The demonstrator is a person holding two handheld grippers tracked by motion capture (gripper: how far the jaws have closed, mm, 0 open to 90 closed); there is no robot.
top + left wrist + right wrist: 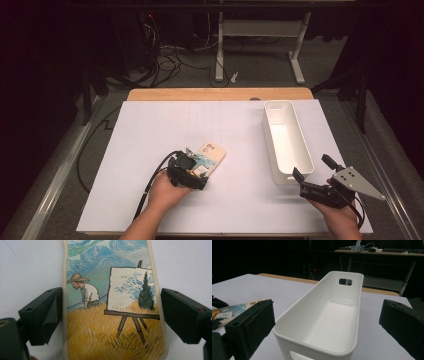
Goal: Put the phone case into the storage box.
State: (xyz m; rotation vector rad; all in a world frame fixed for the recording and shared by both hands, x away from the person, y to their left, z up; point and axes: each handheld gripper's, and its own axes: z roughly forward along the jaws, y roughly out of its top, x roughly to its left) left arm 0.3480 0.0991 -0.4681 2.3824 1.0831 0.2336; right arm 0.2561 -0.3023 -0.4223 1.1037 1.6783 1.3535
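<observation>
A phone case point(212, 155) with a painted scene of a man in a straw hat, an easel and a wheat field point(112, 302) lies flat on the white table sheet point(150, 135). My left gripper point(197, 167) is low over its near end. Its two black jaws point(111, 312) stand open at the case's two long edges, very close to them, with the case between them. My right gripper point(311, 167) hovers open at the near end of the white bin point(267, 135), holding nothing. The right gripper view looks along the bin's hollow point(294, 307), with the case point(227, 311) at far left.
The long white bin stands lengthwise at the right of the sheet, with a handle cutout in its far wall point(345, 281). A wooden table edge point(220, 94) runs along the back. Dark floor, cables and a desk frame lie beyond.
</observation>
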